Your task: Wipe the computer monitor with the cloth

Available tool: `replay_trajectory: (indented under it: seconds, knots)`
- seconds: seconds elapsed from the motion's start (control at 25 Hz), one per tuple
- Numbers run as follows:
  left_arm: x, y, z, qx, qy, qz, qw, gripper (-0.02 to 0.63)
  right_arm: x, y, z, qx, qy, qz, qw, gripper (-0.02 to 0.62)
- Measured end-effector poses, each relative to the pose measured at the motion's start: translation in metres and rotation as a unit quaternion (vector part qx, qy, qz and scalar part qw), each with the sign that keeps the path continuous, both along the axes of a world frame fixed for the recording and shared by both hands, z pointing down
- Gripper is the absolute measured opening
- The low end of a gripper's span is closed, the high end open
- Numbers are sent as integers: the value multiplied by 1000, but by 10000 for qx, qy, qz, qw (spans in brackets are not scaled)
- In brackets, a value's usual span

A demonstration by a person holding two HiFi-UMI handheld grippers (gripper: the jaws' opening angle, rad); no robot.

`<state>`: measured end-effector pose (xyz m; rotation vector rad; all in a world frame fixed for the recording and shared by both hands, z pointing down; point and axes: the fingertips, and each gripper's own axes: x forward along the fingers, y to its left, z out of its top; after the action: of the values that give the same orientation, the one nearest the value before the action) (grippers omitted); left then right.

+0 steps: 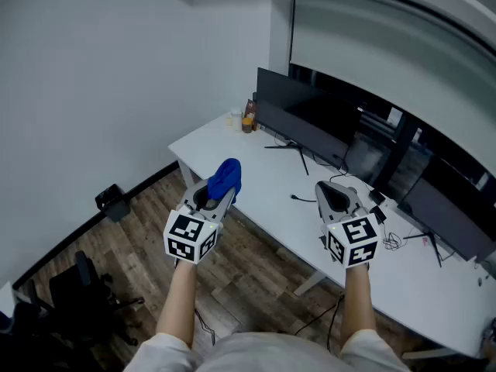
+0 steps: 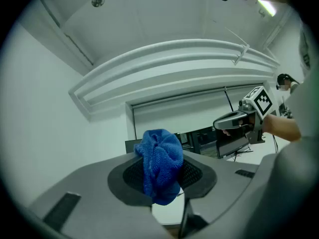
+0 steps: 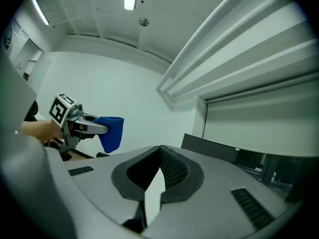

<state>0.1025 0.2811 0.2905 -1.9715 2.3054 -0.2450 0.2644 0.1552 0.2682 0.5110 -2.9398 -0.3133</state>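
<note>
Pinched between the fingers (image 2: 130, 179) of the left gripper (image 1: 220, 197): a blue cloth (image 2: 160, 163), bunched into a lump, spilling up over the dark ribbed pads and hanging a little below them. Hovers above the near edge of a white desk (image 1: 267, 208), well apart from the monitor (image 1: 301, 121). Shows again in the right gripper view as a blue fold drooping from the grey fingertips against the white wall.

Alongside, the right gripper (image 1: 333, 194), fingers (image 3: 175, 169) pressed together at the tips with nothing between them, only a sliver of pale desk visible through the wedge lower down. Hangs over the middle of the desk, roughly level with its partner, marker cubes turned toward the head camera, bare forearms (image 1: 180, 304) behind.

Beyond the fingers, the long black monitor, dark and upright along the far side of the desk on thin splayed feet. Farther right, a second monitor (image 1: 449, 211), with loose black cables (image 1: 395, 242) lying on the desk in front of it. At the desk's far left corner, just beside the first screen's end, a small cluster of bottles (image 1: 246, 121). Behind the screens, a pale roller blind (image 1: 372, 37) under curved ceiling mouldings.

Below the desk, wood-plank floor (image 1: 240, 273), a black office chair (image 1: 77, 293) at lower left, a small black box (image 1: 112, 201) against the wall.
</note>
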Motion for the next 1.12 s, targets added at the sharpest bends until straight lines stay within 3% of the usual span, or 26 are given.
replay_trajectory:
  seconds: [0.48, 0.72, 0.92, 1.12]
  knots:
    - [-19, 23, 14, -105, -21, 279, 9996, 132, -12, 25, 6, -116, -207, 296, 9993, 14]
    - [-47, 23, 26, -107, 46, 353, 9993, 132, -32, 23, 17, -332, -295, 371, 9983, 14]
    - [-81, -9, 43, -171, 138, 319, 9993, 132, -65, -7, 28, -208, -210, 460, 9985, 14]
    - [-122, -76, 49, -253, -7, 329, 9991, 132, -105, -74, 35, -102, -266, 495, 9984, 13]
